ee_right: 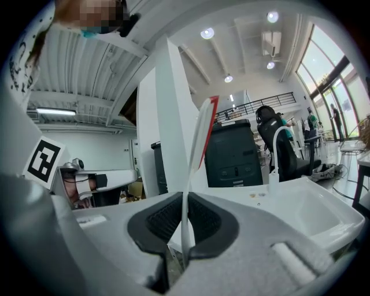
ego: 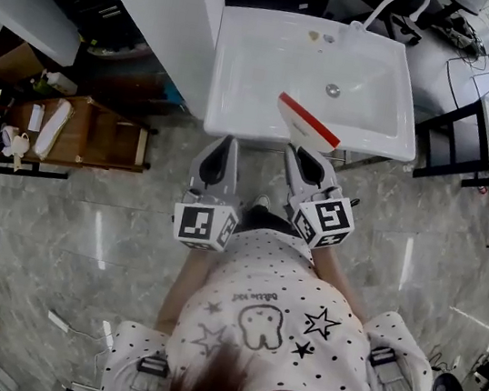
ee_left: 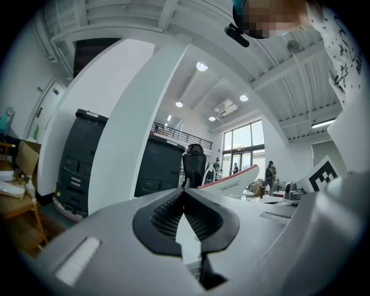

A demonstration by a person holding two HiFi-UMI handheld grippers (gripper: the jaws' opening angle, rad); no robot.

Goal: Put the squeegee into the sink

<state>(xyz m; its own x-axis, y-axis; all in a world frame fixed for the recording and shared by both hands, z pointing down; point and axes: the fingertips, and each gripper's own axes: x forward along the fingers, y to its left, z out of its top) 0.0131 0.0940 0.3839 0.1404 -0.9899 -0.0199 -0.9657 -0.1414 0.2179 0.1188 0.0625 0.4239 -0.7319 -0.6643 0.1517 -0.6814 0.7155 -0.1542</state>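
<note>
White plastic squeegee (ego: 304, 121), red blade edge.

Head view: it was held over the front rim of the white sink (ego: 246, 71), blade above the basin, by the right gripper (ego: 308, 157). The left gripper (ego: 222, 152) stood beside it, apart.

Left gripper view: the fingers (ee_left: 167, 217) were clenched on nothing.

Right gripper view: the fingers grasped the thin handle, seen edge-on.

Handling, judged: light, stiff and smooth, so liable to pivot. Best gripped on the flat handle, near the head.

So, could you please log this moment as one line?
right gripper: shut on squeegee | left gripper: shut, empty | squeegee: over sink front rim
</note>
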